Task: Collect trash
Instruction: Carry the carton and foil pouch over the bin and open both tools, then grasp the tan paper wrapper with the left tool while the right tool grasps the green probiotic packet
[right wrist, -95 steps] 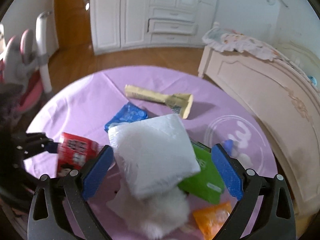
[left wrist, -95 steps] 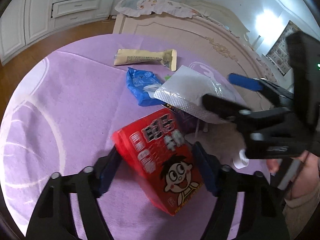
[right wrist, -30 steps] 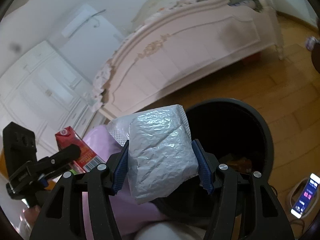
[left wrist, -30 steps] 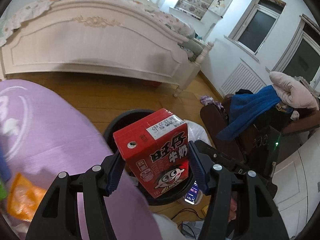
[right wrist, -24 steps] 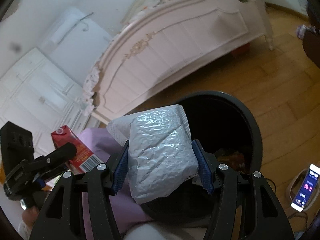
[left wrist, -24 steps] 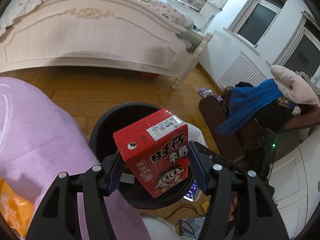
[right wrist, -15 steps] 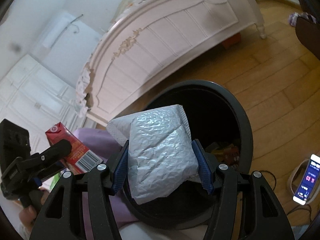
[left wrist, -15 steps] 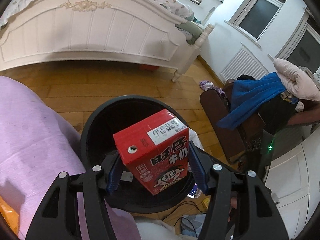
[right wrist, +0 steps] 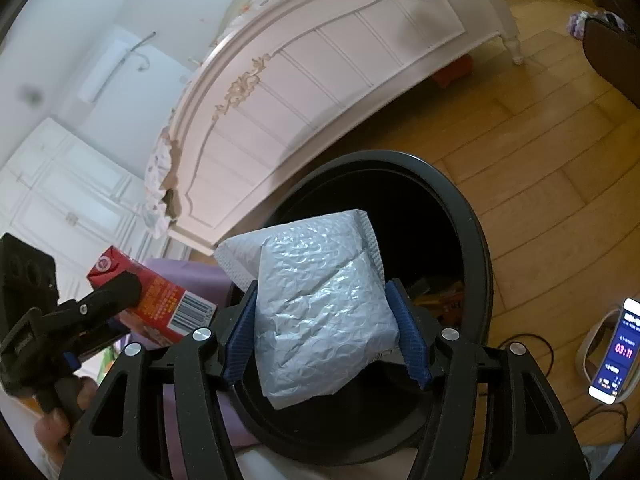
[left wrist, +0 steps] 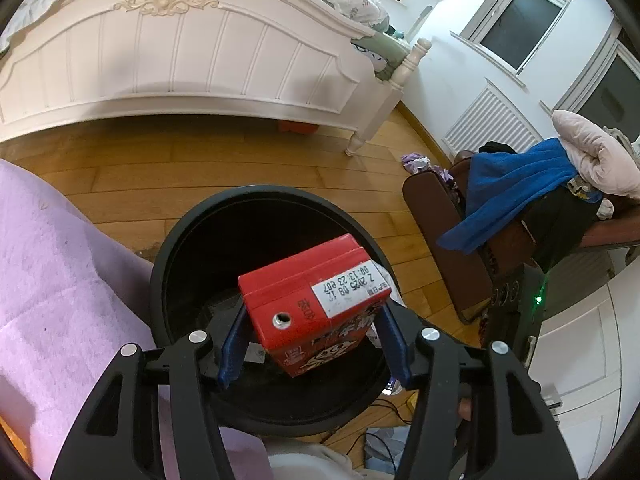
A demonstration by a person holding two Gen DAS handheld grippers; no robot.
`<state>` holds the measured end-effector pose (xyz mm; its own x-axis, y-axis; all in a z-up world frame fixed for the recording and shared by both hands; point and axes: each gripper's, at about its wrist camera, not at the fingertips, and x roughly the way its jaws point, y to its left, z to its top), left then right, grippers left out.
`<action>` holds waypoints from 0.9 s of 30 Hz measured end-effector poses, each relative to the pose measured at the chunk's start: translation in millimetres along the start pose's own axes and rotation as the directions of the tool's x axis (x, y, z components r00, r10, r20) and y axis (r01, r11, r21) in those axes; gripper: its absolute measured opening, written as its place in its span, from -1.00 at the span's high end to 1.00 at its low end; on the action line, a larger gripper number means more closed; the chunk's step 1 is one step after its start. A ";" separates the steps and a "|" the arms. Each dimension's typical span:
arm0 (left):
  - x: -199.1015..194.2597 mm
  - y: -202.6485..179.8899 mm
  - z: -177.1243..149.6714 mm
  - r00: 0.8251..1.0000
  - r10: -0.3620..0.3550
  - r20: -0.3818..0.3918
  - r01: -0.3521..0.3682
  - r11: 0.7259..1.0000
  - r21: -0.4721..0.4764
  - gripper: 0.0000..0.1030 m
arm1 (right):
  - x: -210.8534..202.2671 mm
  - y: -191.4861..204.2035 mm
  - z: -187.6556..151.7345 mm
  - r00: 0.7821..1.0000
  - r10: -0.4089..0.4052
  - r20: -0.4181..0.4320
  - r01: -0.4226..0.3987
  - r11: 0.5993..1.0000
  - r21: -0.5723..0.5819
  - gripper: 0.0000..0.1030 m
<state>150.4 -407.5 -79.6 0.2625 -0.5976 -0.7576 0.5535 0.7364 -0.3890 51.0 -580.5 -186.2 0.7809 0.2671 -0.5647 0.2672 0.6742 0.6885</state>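
Left hand-held gripper (left wrist: 312,344) clamped the red rectangular milk carton (left wrist: 316,304) above the round black plastic trash bin (left wrist: 176,240). Right hand-held gripper (right wrist: 326,340) clamped a silver bubble-wrap mailer pouch (right wrist: 320,312) over the same bin's opening, beside the purple-clothed table (left wrist: 60,280).
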 end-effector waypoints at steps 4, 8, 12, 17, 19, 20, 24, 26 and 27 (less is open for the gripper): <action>-2.8 -1.4 -0.2 1.000 0.009 0.003 -0.009 1.000 -0.002 -0.27 | -2.1 2.5 0.4 1.000 -0.001 0.002 0.001 1.000 0.003 -0.46; -12.0 -0.4 -2.2 1.000 0.003 0.022 -0.003 1.000 -0.009 -0.38 | -7.7 9.8 1.2 1.000 -0.002 0.010 0.002 1.000 -0.013 -0.46; -24.8 -2.3 -6.7 0.999 0.000 0.038 0.001 1.000 -0.011 -0.38 | -17.6 25.8 1.0 1.000 0.006 0.024 -0.005 0.999 -0.044 -0.46; -51.9 -1.0 -16.3 0.997 0.006 0.079 -0.005 1.000 -0.015 -0.41 | -29.7 54.0 -1.4 0.999 0.026 0.034 -0.022 0.994 -0.109 -0.46; -64.8 2.8 -21.7 0.995 0.011 0.100 -0.008 1.000 -0.025 -0.44 | -33.7 69.3 -3.2 0.999 0.039 0.032 -0.034 0.989 -0.143 -0.46; -70.2 4.8 -23.6 0.994 0.015 0.109 -0.011 0.999 -0.030 -0.45 | -35.6 78.2 -4.7 0.999 0.044 0.030 -0.039 0.986 -0.164 -0.46; -102.7 20.0 -36.9 0.986 0.054 0.156 -0.044 0.997 -0.062 -0.60 | -38.0 114.0 -11.8 0.998 0.066 0.010 -0.061 0.968 -0.243 -0.46; -121.2 32.7 -44.5 0.981 0.070 0.180 -0.055 0.994 -0.090 -0.60 | -36.7 132.2 -17.4 0.997 0.077 -0.006 -0.076 0.957 -0.279 -0.46; -128.6 38.3 -47.7 0.979 0.078 0.189 -0.059 0.993 -0.103 -0.60 | -35.6 142.8 -21.3 0.996 0.083 -0.016 -0.084 0.950 -0.302 -0.46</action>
<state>100.1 -287.3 -22.1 0.4496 -0.5875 -0.6729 0.4526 0.7993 -0.3953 49.3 -479.1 -77.5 0.7910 0.3333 -0.5132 0.0177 0.8258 0.5637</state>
